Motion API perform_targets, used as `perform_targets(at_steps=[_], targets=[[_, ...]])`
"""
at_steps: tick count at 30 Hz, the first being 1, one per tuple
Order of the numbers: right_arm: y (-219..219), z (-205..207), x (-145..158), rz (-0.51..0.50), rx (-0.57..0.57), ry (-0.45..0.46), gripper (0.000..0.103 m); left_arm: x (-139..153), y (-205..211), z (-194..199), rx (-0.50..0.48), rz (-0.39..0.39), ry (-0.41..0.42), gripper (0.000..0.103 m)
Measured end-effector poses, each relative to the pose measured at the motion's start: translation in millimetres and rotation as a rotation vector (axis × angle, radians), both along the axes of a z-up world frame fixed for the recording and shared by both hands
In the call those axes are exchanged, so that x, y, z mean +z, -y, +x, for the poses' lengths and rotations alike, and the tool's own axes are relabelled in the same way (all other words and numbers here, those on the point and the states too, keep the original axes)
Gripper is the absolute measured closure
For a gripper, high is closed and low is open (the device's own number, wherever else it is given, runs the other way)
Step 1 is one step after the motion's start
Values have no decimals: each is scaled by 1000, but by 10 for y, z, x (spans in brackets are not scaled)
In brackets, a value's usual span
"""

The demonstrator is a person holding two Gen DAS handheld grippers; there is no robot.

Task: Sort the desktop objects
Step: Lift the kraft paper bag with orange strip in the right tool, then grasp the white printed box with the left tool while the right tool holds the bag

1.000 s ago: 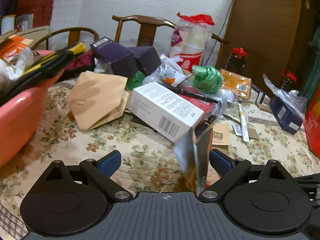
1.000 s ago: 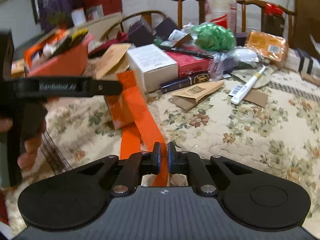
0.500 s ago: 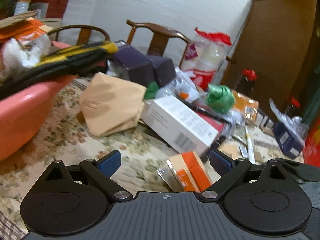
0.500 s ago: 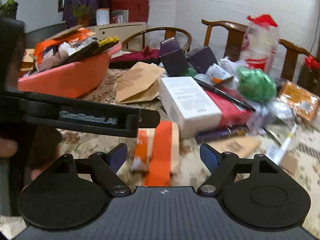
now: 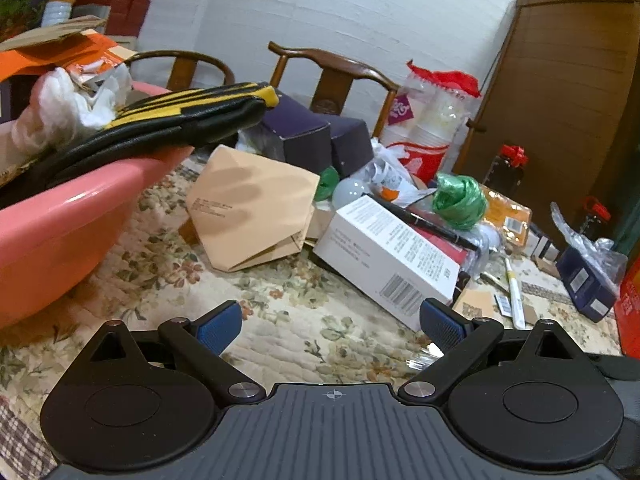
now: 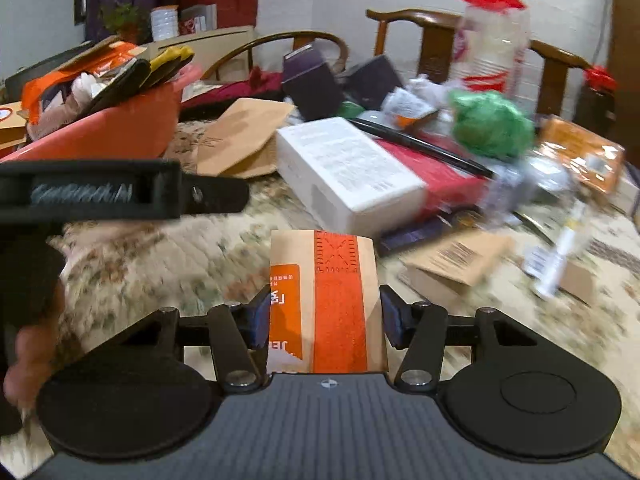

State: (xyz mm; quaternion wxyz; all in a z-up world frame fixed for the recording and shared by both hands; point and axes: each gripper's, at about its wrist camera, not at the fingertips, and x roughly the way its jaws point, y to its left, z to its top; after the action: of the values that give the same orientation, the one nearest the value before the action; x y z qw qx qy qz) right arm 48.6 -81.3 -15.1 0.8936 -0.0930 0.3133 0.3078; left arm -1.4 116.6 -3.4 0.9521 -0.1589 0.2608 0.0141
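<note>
Clutter is crowding a floral tablecloth [image 5: 280, 320] before a white brick wall [image 5: 340, 12] — the left gripper [image 5: 330, 326] gaping empty, the right gripper [image 6: 324, 318] apparently touching — blur obscures it — an orange-striped packet [image 6: 336, 292].

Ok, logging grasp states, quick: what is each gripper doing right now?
Left gripper: open, holding nothing.
Right gripper: jaws around the orange-striped packet; whether they grip it cannot be told.
</note>
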Motion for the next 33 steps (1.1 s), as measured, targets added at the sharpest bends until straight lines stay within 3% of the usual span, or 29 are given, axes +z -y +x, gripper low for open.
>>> perform_targets(at_steps=[5, 10, 14, 17, 20, 24, 33], targets=[[608, -77, 80, 58, -76, -16, 44, 4, 138, 58, -20, 23, -21, 2], [1093, 194, 69, 112, -259, -58, 44, 168, 456, 211, -56, 101, -40, 2], [1308, 347, 166, 144, -356, -25, 44, 341, 644, 367, -61, 94, -52, 2], [1472, 396, 176, 206, -393, -56, 44, 398, 681, 467, -1, 117, -68, 0], [1515, 417, 177, 248, -392, -84, 44, 416, 630, 617, 52, 58, -113, 0], [1482, 367, 200, 250, -372, -67, 44, 458, 675, 868, 54, -14, -207, 0], [1511, 324, 222, 297, -350, -71, 43, 299, 1010, 1303, 343, 26, -317, 0]])
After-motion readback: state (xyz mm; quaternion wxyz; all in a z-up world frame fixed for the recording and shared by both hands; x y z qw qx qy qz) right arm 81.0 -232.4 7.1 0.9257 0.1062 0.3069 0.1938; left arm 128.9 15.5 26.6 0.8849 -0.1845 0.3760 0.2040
